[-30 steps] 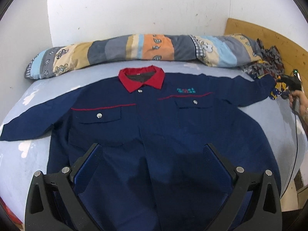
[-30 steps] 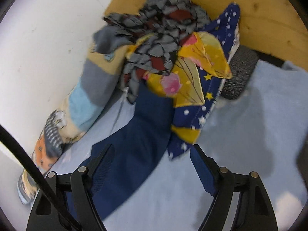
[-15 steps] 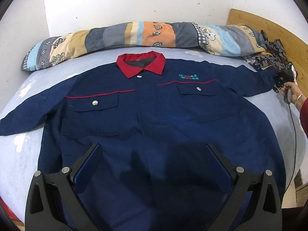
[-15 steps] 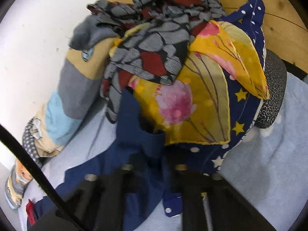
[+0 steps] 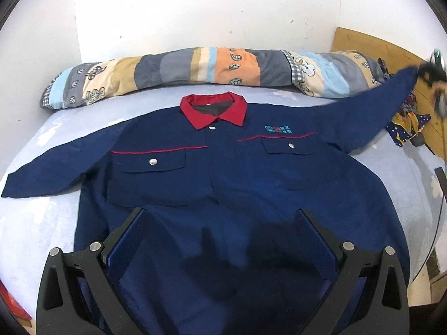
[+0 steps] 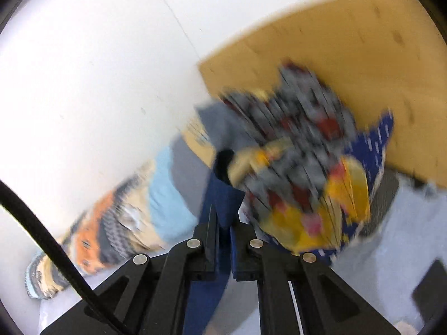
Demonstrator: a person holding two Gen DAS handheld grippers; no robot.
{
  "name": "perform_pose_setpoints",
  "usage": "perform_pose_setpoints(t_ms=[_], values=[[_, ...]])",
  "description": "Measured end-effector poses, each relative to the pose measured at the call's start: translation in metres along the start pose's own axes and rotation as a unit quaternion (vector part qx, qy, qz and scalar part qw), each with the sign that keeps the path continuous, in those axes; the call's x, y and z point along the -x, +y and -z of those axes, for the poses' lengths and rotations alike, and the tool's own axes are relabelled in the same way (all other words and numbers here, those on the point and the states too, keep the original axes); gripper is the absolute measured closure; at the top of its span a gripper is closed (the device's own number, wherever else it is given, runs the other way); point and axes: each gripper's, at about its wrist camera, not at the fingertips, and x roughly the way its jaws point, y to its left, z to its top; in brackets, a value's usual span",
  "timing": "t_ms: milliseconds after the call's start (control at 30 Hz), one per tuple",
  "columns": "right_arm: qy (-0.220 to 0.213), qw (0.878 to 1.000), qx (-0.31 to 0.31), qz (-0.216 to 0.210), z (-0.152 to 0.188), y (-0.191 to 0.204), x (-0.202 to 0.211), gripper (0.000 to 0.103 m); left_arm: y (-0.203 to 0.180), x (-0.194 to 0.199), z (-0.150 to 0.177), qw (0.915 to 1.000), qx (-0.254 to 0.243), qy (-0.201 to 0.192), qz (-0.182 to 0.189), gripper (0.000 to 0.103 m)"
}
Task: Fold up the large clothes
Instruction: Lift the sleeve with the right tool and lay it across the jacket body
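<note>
A large navy work shirt (image 5: 223,184) with a red collar (image 5: 213,107) lies front-up on the pale blue bed. Its left sleeve (image 5: 50,173) lies flat on the sheet. Its right sleeve (image 5: 371,111) is lifted off the bed toward the far right, where my right gripper (image 5: 431,68) holds its cuff. In the right wrist view, that gripper (image 6: 222,224) is shut on the navy sleeve (image 6: 223,195), which stands up between the pads. My left gripper (image 5: 223,223) is open above the shirt's lower front, with nothing between its fingers.
A long patchwork bolster (image 5: 195,72) lies along the white wall behind the shirt. A heap of patterned clothes (image 6: 301,167) sits against a wooden headboard (image 6: 335,64) at the right. A black cable (image 6: 42,231) crosses the right wrist view.
My right gripper closed on the sleeve cuff and rose, lifting the sleeve off the bed. The left gripper stayed open over the shirt's lower front.
</note>
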Motion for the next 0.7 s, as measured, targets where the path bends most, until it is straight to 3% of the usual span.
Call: perform_pose_setpoints(t_ms=[167, 333, 500, 700], values=[[-0.027, 0.998, 0.040, -0.031, -0.046, 0.092, 0.047, 0.097, 0.012, 0.013, -0.001, 0.9998, 0.018, -0.012, 0.004, 0.000], [-0.012, 0.992, 0.087, -0.092, -0.024, 0.194, 0.075, 0.096, 0.022, 0.027, -0.001, 0.9993, 0.024, -0.026, 0.007, 0.000], [0.038, 0.973, 0.147, -0.171, 0.044, 0.306, 0.093, 0.097, 0.031, 0.034, 0.001, 0.9990, 0.035, -0.026, 0.005, 0.000], [0.134, 0.928, 0.219, -0.270, 0.173, 0.437, 0.107, 0.097, 0.039, 0.040, 0.002, 0.9987, 0.045, -0.022, 0.007, 0.000]])
